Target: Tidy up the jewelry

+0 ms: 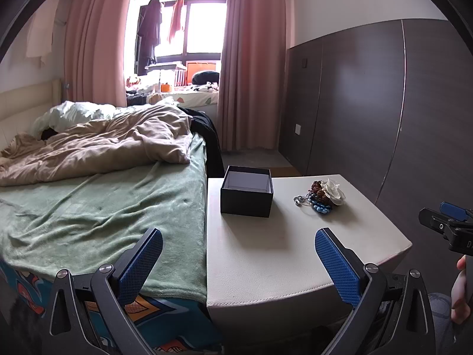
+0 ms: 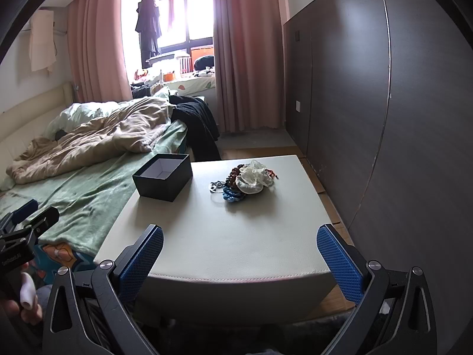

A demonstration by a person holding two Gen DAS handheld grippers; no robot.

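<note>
Right wrist view shows both grippers, left (image 1: 239,259) and right (image 2: 240,256), spread wide and empty, while the tangled jewelry heap (image 2: 243,184) near the table's (image 2: 236,251) far edge could lift together into the box (image 2: 162,177).

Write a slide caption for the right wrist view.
Open right gripper faces a jewelry pile and open black box.

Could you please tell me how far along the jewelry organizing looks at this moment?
Nothing looks done yet: the open black square box shows only its pale bare lining. Nothing is in hand either; the left gripper and right gripper are both open, short of the white leather-topped table. Everything is left: the tangled pile of blue, brown, silver and white jewelry sits beside the box.
</note>
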